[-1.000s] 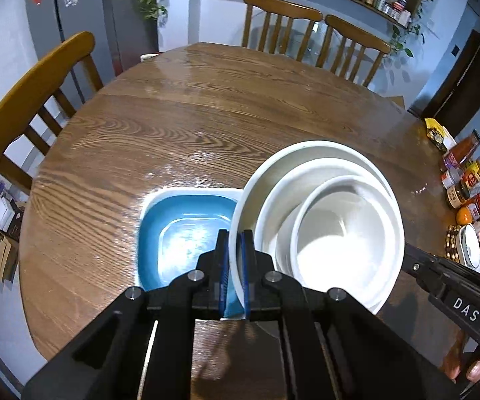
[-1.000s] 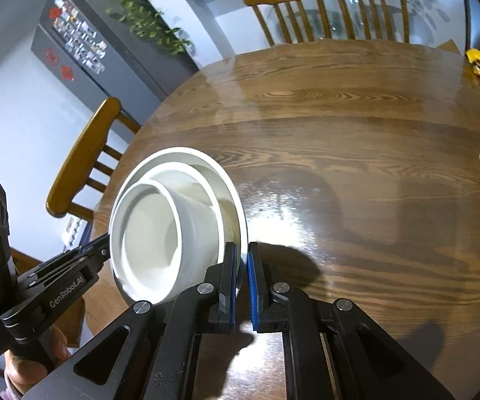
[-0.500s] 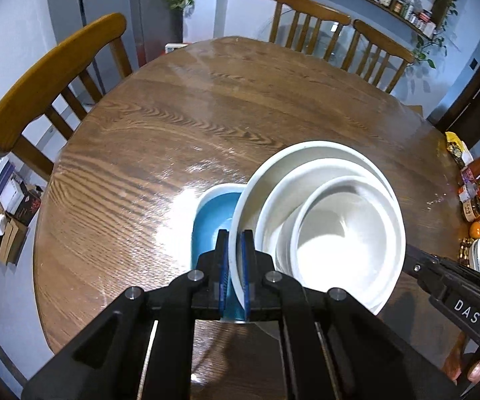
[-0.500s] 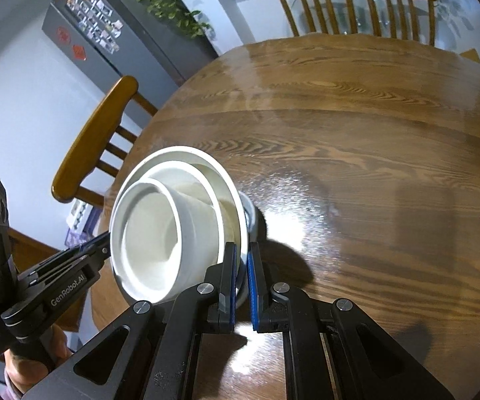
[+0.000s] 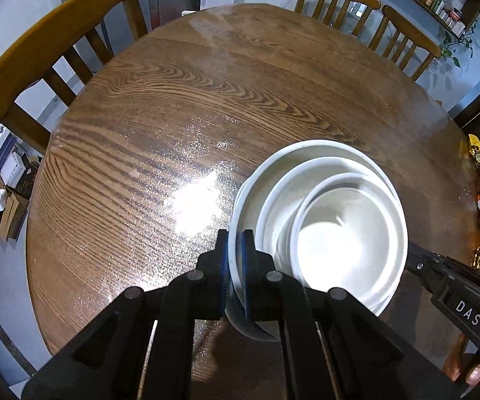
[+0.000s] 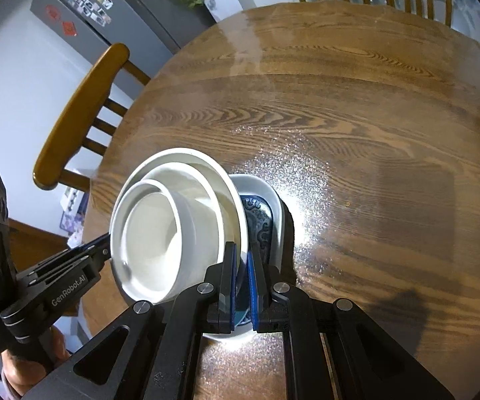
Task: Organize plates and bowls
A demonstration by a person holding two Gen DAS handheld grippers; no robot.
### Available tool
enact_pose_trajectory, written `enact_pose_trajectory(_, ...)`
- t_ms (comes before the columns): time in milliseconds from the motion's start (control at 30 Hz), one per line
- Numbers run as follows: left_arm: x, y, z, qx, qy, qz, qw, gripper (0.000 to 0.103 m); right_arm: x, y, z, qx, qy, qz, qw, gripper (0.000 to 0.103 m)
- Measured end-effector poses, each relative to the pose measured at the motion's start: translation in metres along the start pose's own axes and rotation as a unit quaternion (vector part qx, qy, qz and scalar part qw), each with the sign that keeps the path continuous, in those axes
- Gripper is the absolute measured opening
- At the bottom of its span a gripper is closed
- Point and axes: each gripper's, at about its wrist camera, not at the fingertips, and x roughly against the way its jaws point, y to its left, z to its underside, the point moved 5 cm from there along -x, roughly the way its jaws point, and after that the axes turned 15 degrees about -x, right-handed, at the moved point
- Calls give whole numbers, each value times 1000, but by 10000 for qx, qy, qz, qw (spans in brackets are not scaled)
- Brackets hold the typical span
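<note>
- While both grippers, left [image 5: 235, 253] and right [image 6: 241, 266], pinch the white plate [image 6: 229, 196] rim, two bowls [image 5: 346, 233] sit nested on it.
- Stack hangs over the blue dish [image 6: 263, 213] on the table [image 5: 179, 106]; setting down and release seem left.

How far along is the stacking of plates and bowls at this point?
Done: three white dishes are nested into one stack. In hand: the left gripper and the right gripper are each shut on the outer dish's rim at opposite sides, holding the stack over the blue dish on the table. Left: set it down and let go.
</note>
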Motion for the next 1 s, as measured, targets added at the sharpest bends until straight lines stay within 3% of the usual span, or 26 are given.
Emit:
enact_pose_trajectory(433,-7,4,-15,20,121,-15,9999,4,-7,-3,-16,-324,177,23,9993,10)
enact_pose_trajectory(500,-6,7,-14,72,107,-47,9999,10,-5,-8,-17,-407,143,58,9991,10)
enact_pose_trajectory(633,-2,18,-10,293,91,-227,9993,54,3,-15,-17,-485,16,58,9988,10)
enact_pose_trajectory(667,-1,22,-8,363,74,-224,9991,60,8,-18,-16,-462,-57,73,9989,11)
enact_pose_trajectory(767,6,28,-1,530,20,-211,9984,66,21,-20,-16,-401,-289,42,9988,24)
enact_pose_trajectory(833,13,27,3,522,-71,-256,9983,73,31,-19,-15,-292,-479,57,9984,42)
enact_pose_trajectory(1000,35,16,9,291,-378,-421,9980,82,50,-7,-3,313,-785,189,9962,44)
